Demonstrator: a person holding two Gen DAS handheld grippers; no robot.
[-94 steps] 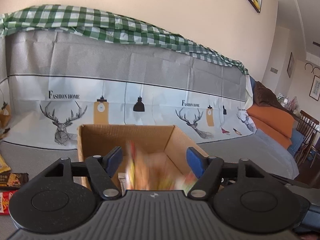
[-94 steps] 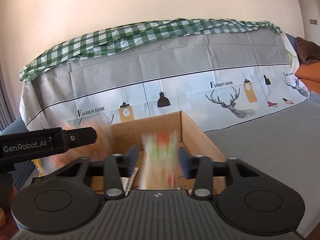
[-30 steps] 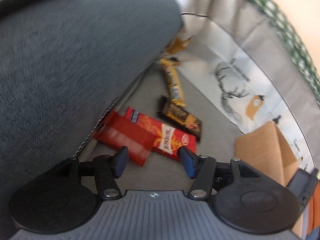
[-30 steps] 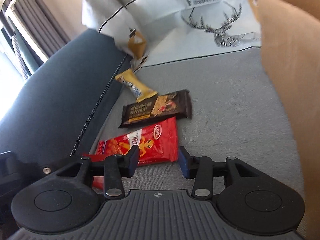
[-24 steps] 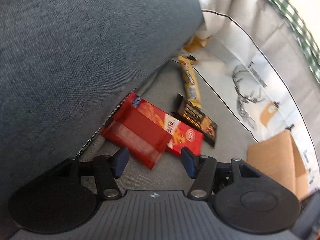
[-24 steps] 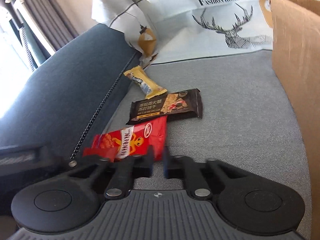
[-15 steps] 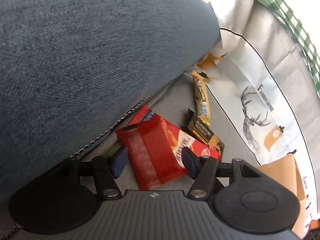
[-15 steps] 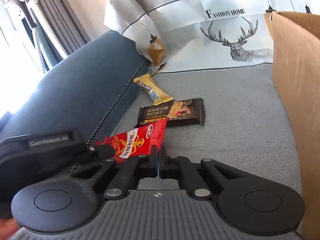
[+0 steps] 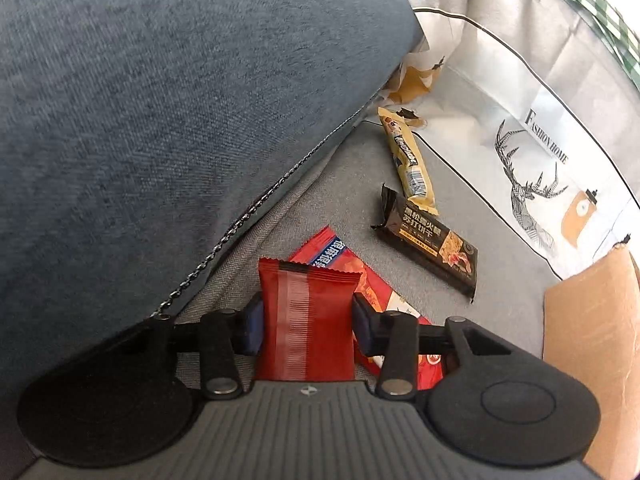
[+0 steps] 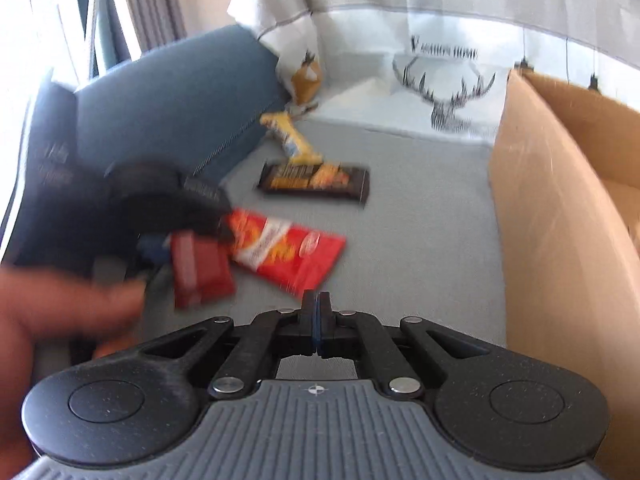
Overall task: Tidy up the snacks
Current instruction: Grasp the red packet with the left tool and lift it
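Note:
A dark red snack packet (image 9: 308, 320) stands between the blue pads of my left gripper (image 9: 307, 314); its jaws are closing and the pads touch both side edges. Under it a bright red snack bag (image 9: 372, 280) lies on the grey seat. In the right wrist view, which is blurred, my right gripper (image 10: 317, 300) is shut, and the near corner of the red bag (image 10: 280, 248) meets its tips. The dark red packet (image 10: 200, 276) shows to the left. A brown cracker bar (image 9: 432, 240) and a yellow bar (image 9: 408, 160) lie farther back.
An open cardboard box (image 10: 560, 220) stands on the right of the seat. A blue cushion (image 9: 160, 100) rises on the left, close to the snacks. A printed deer cover (image 9: 520, 140) hangs behind. A hand (image 10: 60, 308) shows at the lower left.
The left gripper came down over the dark red packet and narrowed onto it. The right gripper shut on the red bag's corner, then rolled and drew to the right.

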